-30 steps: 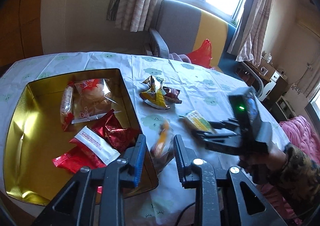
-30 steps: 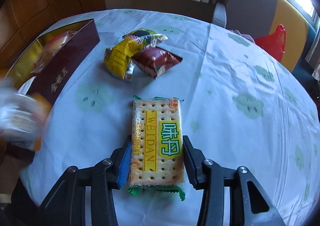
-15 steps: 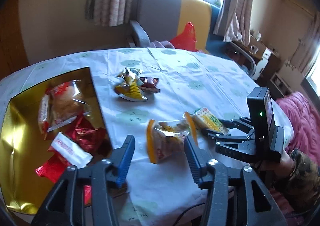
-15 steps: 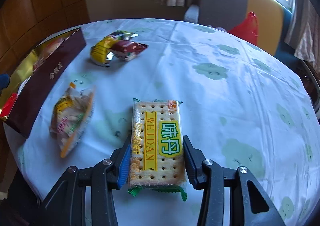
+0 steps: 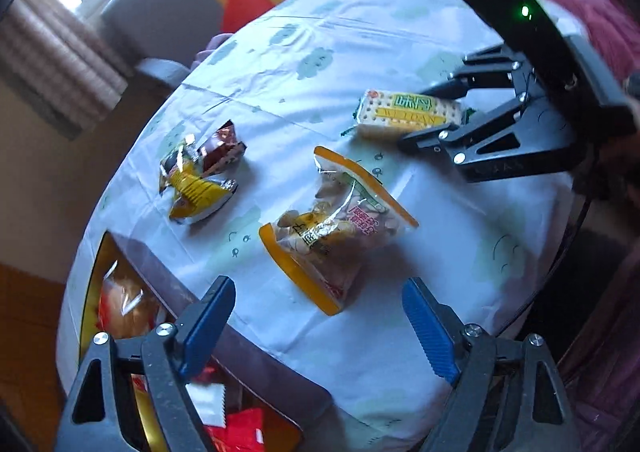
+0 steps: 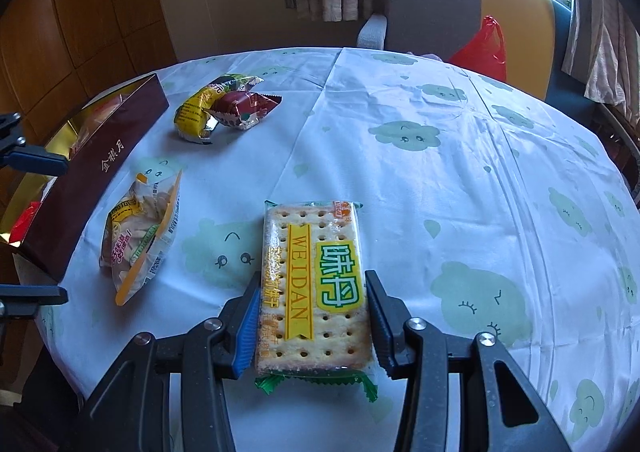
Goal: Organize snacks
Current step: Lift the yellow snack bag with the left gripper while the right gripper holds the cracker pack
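The left gripper point(image 5: 320, 324), jaws opening and empty, hangs over the clear orange-edged snack bag point(image 5: 336, 224) on the table beside the gold-lined box point(image 6: 100, 156), while the right gripper point(image 6: 310, 328) clamps the green-and-yellow cracker packet point(image 6: 312, 280), which may crack if squeezed harder.

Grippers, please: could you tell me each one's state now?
Left hand-held gripper: opening, nothing held.
Right hand-held gripper: closed on the cracker packet.

Both tools share one build: the left gripper point(image 5: 320, 328) and right gripper point(image 6: 312, 324) have black triangulated plastic fingers, ribbed blue pads point(image 5: 208, 320), silver screws, and a green light at two o'clock on the right unit's housing.
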